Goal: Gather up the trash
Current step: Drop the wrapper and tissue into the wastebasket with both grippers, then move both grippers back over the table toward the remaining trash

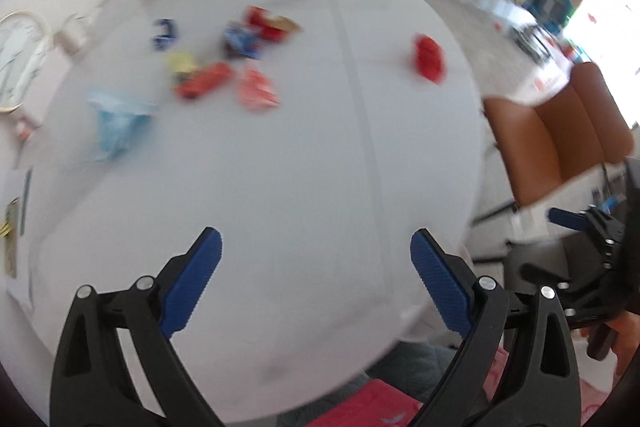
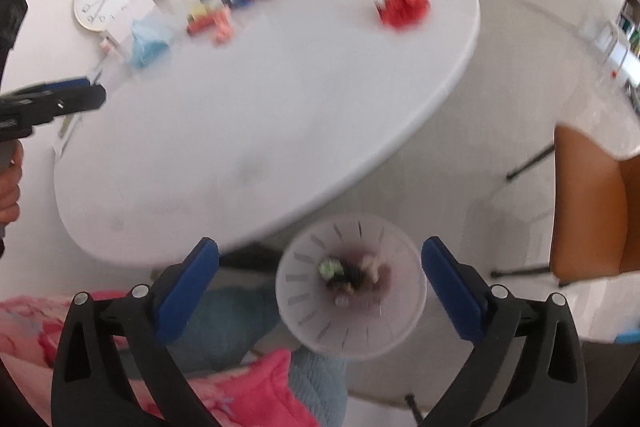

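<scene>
Trash (image 1: pixel 208 59) — a scatter of wrappers, red, blue, yellow and pink, with a pale blue crumpled piece (image 1: pixel 116 123) beside them — lay in the upper left of the left wrist frame on the round white table (image 1: pixel 300 187); a lone red piece (image 1: pixel 428 57) sat well apart toward the upper right. We logged the white bin (image 2: pixel 352 331) low in the centre of the right wrist frame, below the table edge, with scraps already inside.

Risks, as we judged them: both views were smeared, so a reach at this pace could overshoot the light wrappers and push them off the rim; the lone red piece could be overlooked.

Left gripper (image 1: pixel 316 259): jaws wide, nothing between them, angled steeply down over bare tabletop, far from the wrappers. Right gripper (image 2: pixel 320 267): jaws wide and empty, pointed down above the bin — no item gripped.
</scene>
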Available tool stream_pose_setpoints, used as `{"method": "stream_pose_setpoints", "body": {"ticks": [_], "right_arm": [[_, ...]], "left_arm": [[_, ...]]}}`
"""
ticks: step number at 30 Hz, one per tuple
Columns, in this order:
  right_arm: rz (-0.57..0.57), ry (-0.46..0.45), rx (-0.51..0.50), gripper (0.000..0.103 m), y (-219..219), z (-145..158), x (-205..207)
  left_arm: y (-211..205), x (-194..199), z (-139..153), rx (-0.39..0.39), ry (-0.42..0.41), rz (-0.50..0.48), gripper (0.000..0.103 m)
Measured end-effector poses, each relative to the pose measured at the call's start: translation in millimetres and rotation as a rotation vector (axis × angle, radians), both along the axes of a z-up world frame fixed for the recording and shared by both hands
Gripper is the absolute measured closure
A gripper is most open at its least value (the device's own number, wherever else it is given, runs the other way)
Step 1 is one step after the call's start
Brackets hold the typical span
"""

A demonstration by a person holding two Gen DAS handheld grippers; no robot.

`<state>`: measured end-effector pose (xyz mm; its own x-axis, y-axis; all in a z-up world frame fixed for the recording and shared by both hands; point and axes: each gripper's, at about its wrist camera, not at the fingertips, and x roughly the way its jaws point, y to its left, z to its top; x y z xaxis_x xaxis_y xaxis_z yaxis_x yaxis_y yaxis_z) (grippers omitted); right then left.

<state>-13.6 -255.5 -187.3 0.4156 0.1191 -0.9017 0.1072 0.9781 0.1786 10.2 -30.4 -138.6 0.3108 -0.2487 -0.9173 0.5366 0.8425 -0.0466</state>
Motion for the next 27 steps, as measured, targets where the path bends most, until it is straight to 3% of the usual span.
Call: {"method": "stream_pose_setpoints", "body": {"ticks": [6, 13, 21, 27], "right_arm": [[0.037, -0.075, -0.034, 0.002, 31.1, 29.2, 54.2], [0.059, -0.092, -0.038, 0.002, 68.2, 36.4, 116.1], [0.044, -0.082, -0.044, 0.002, 96.3, 28.7, 168.0], [0.02, -0.046, -0.046, 0.002, 111.0, 6.3, 215.5]], "left_arm": [[54.3, 36.1, 18.0, 0.015, -0.092, 0.103, 0.009], [94.5, 70.3, 24.6, 0.015, -0.123, 0.158, 0.008], [135.4, 116.3, 3.1, 0.015, -0.093, 0.186, 0.008], [144.3, 161.0, -33.9, 0.032, -0.069, 0.178, 0.008]]}}
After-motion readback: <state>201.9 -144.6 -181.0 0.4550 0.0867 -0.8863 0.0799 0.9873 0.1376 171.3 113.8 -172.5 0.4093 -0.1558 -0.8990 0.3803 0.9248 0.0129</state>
